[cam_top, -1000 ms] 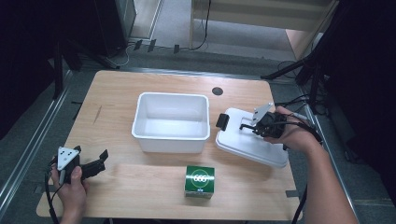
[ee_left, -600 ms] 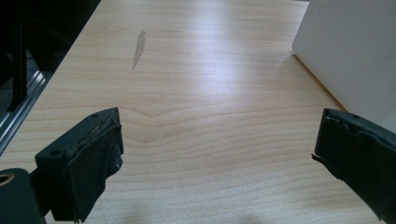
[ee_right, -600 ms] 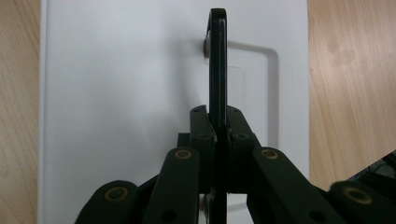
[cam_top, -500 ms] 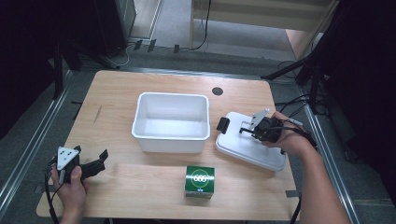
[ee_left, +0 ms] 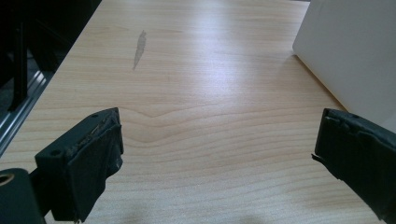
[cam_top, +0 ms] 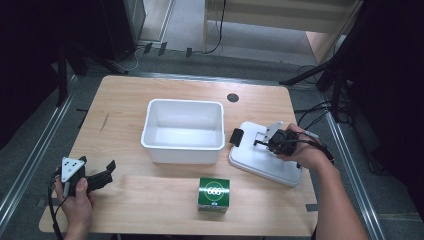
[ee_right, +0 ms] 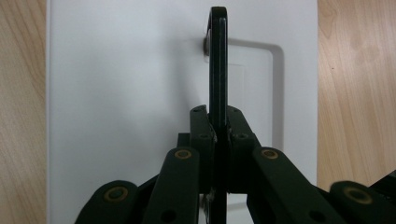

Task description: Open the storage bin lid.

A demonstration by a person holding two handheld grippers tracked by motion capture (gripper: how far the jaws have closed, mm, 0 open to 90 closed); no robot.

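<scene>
Right gripper view shows the right gripper (ee_right: 218,126) pinching the thin black handle (ee_right: 217,60) of the flat white plastic lid (ee_right: 126,93) just beneath it on the table (ee_right: 355,70); so narrow a hold could slip, dropping the lid.

Count: 1 white tub (cam_top: 183,130), 1 white lid (cam_top: 265,161) w/ 1 black handle (ee_right: 217,60), 1 green box (cam_top: 213,194), 2 grippers, left (cam_top: 102,176) & right (cam_top: 250,141), 1 table (cam_top: 150,210).

Bright overhead light, dark surroundings
</scene>
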